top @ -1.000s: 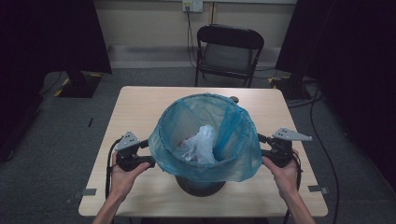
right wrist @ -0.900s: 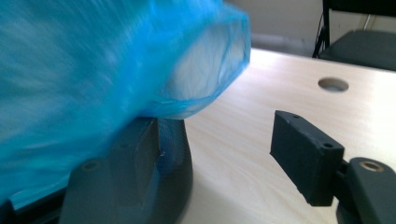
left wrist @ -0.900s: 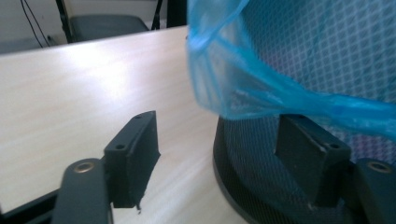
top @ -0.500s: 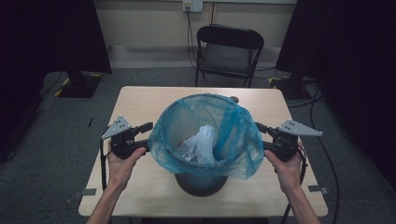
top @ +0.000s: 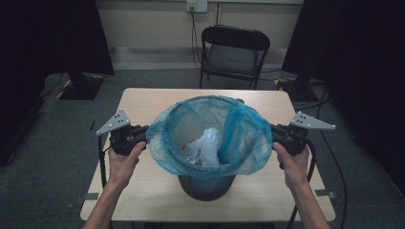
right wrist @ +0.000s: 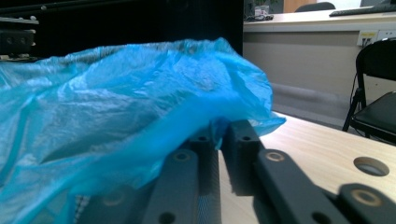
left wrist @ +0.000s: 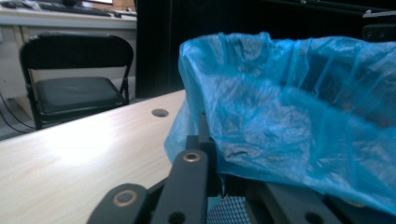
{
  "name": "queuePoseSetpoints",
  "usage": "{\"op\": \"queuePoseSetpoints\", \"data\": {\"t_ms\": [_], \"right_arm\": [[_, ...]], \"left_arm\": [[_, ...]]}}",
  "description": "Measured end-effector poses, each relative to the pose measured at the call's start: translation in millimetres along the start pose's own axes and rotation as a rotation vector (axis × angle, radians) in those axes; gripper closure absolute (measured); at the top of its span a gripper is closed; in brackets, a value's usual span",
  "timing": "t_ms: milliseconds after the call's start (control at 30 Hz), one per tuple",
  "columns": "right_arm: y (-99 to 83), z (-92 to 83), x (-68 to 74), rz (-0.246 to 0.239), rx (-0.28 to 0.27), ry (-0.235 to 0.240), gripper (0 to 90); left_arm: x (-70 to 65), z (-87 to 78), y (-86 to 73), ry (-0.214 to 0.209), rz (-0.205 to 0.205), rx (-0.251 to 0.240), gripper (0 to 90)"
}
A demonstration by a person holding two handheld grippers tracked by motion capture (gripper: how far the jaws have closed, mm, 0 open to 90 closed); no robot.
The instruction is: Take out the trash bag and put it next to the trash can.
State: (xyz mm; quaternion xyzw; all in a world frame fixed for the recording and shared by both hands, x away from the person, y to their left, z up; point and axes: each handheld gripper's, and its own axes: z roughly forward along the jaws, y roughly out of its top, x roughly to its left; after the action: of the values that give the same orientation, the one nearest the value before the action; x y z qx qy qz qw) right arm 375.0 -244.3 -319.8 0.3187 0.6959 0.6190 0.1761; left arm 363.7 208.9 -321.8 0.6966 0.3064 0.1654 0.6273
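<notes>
A blue plastic bag lines a dark round bin at the middle of the wooden table. Its rim is pulled up and stretched wide above the bin. Crumpled white plastic lies inside. My left gripper is shut on the bag's left rim, and the film drapes over its jaws. My right gripper is shut on the right rim, where a fold of the blue bag runs down between its jaws.
A black folding chair stands beyond the table's far edge. A round hole is set in the tabletop near the far side. Cables trail from both grippers off the table's sides. Dark curtains flank the room.
Both grippers have risen and moved apart from the bin's sides, taking the bag's rim with them. The bag's mouth now stands higher and wider.
</notes>
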Motion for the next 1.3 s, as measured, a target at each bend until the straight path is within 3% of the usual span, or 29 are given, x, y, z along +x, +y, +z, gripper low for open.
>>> {"op": "queuePoseSetpoints", "data": {"t_ms": [367,600,867,1067,1200,1300], "right_arm": [[21.5,-2.3,-1.0,0.012,-0.048,0.034,88.8],[39.8,3.6,8.4,0.000,-0.066,0.077,89.3],[64.1,14.6,28.0,-0.021,-0.094,0.143,89.8],[88.3,18.7,44.9,-0.060,-0.110,0.172,90.0],[101.1,20.4,52.9,-0.070,-0.122,0.188,90.0],[100.3,21.5,59.3,-0.098,-0.082,0.196,86.3]], "left_arm": [[-4.1,-5.0,19.0,-0.033,0.007,-0.033,89.7],[-14.0,0.2,36.6,-0.068,0.024,-0.039,89.8],[-37.6,16.1,61.0,-0.133,0.056,-0.049,89.7],[-63.0,31.7,90.5,-0.192,0.098,-0.063,89.7],[-73.7,37.6,98.6,-0.202,0.116,-0.062,89.7],[-78.8,42.5,96.9,-0.230,0.112,-0.069,89.5]]}}
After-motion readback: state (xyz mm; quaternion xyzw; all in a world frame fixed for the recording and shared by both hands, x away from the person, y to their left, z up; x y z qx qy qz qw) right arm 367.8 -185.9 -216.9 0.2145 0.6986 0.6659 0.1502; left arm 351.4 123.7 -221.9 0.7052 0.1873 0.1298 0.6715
